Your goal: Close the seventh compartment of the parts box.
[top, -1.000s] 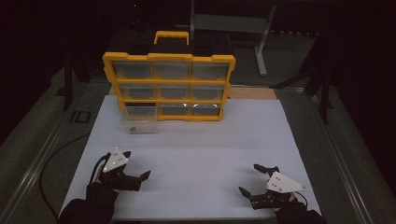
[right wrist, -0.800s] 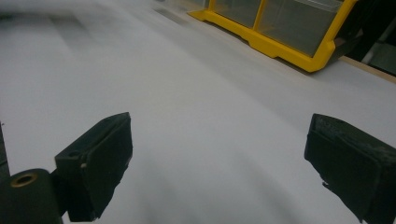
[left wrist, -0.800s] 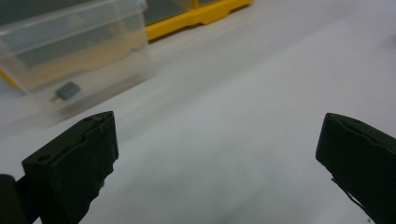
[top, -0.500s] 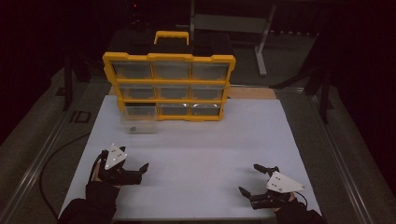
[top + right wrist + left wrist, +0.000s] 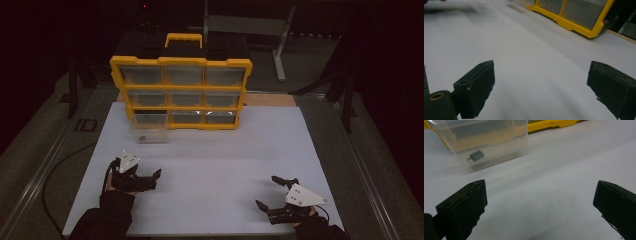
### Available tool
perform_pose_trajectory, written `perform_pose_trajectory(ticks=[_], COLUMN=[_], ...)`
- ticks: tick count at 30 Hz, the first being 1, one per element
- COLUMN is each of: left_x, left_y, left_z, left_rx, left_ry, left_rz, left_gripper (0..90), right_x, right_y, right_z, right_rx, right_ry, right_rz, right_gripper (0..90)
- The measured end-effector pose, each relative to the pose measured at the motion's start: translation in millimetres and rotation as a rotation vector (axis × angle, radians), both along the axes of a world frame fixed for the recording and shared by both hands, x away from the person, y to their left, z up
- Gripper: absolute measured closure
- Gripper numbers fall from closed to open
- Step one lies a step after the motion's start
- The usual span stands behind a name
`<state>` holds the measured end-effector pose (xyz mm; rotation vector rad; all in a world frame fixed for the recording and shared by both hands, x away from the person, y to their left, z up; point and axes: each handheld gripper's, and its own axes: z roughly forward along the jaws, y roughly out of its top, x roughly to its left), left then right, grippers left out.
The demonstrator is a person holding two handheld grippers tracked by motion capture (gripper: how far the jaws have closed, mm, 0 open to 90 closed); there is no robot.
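Note:
A yellow organizer with nine clear drawers stands upright at the back of the white table. One clear drawer sits pulled out on the table at its lower left corner, with a small grey adapter inside. My left gripper is open at the near left, a short way in front of that drawer, its jaws wide apart over bare table. Near the front right, my right gripper is open too, with nothing between its jaws. The organizer's corner lies ahead of it.
A wooden strip runs behind the white sheet beside the organizer. A black cable trails off the table's left side. Metal frame legs stand in the dark behind.
My left gripper has crept forward a little, toward the pulled-out drawer. The right gripper has stayed where it was.

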<state>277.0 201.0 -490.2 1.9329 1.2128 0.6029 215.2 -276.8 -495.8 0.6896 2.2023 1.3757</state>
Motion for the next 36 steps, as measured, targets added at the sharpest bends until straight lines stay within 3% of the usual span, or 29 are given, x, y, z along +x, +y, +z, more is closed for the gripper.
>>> perform_pose_trajectory(ticks=[11, 19, 29, 36], left_x=[11.4, 19.3, 29.5, 35.2], left_y=[-6.4, -11.0, -9.8, -8.3], left_z=[-5.4, -6.4, -7.0, -7.2], left_rx=[0.015, 0.046, 0.038, 0.056], left_ry=[0.040, 0.043, 0.050, 0.042], left_rz=[0.028, 0.056, 0.067, 0.089], left_gripper=[0.0, 0.0, 0.0, 5.6], right_x=[0.1, 0.2, 0.1, 0.4], right_y=[-0.1, -0.4, -0.5, -0.4], right_z=[-0.3, -0.1, -0.1, -0.1], right_rx=[0.001, 0.003, 0.003, 0.002], right_ry=[-0.001, -0.002, -0.001, -0.003], right_rz=[0.002, 0.000, 0.001, 0.002], right_gripper=[7.8, 7.8, 7.8, 7.8])
